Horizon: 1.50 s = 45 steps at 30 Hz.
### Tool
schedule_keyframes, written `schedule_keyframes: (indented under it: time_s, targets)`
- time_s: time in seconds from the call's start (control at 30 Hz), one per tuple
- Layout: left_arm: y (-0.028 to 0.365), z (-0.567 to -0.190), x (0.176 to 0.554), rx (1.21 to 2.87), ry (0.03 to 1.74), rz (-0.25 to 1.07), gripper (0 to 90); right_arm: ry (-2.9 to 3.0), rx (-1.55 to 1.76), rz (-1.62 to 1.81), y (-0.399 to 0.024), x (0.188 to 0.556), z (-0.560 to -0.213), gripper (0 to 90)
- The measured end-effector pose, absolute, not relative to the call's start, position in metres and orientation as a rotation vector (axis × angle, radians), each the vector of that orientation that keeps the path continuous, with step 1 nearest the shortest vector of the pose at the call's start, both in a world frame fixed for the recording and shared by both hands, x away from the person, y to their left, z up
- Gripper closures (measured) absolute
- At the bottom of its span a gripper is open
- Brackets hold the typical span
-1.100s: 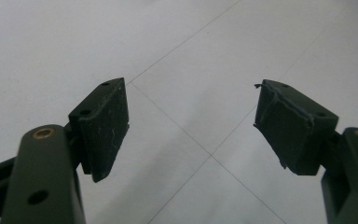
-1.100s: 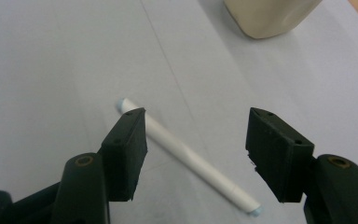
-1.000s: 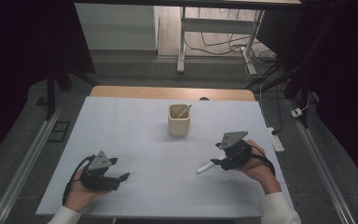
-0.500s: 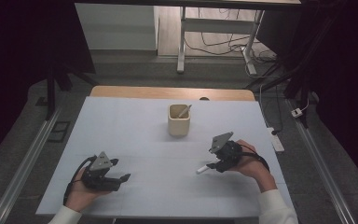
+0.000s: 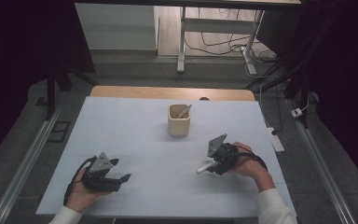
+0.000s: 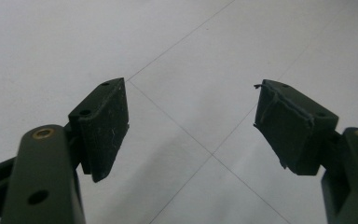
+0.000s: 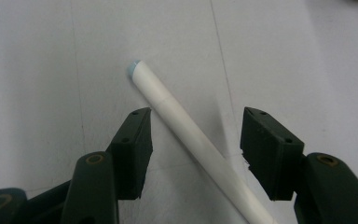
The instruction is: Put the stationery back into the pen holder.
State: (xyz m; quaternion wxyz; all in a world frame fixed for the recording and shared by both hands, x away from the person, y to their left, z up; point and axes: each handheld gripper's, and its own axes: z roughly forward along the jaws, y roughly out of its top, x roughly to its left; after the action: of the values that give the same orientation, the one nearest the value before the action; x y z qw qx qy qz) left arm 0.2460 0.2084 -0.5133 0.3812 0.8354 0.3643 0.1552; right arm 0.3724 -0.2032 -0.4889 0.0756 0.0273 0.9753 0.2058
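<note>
- While the white pen [image 7: 200,144] lies flat on the worktop [image 5: 135,140], at lower right of the high view, the right gripper [image 7: 196,144] straddles it; its fingers [image 7: 133,149] have just been closing but stand apart from the barrel, gripping nothing.
- The pen runs slantwise between the fingers, its pale blue end toward the upper left of the right gripper view, so the grasp would likely land mid-barrel.
- The left gripper [image 5: 103,171] rests at lower left of the high view, its fingers [image 6: 105,126] wide open over bare worktop, probably just waiting.
- The beige cup [image 5: 179,120], upright near the centre, well apart from the pen, holds one slim stick [image 5: 184,111] that leans on its rim; it is probably where the pen goes.
</note>
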Motion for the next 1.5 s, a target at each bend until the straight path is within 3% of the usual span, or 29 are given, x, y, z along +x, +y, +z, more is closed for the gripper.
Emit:
schedule_keyframes:
  time_s: [0.37, 0.8, 1.5]
  targets:
    - [0.208, -0.515, 0.243, 2.148, 0.908, 0.401, 25.8, 2.965, 0.022, 0.509, -0.199, 0.378, -0.497, 53.4]
    - [0.205, -0.515, 0.242, 2.164, 0.891, 0.401, 25.7, 3.024, -0.039, 0.512, -0.198, 0.377, -0.497, 76.5]
    - [0.209, -0.515, 0.242, 2.159, 0.898, 0.407, 25.8, 2.97, 0.03, 0.569, -0.204, 0.375, -0.487, 77.8]
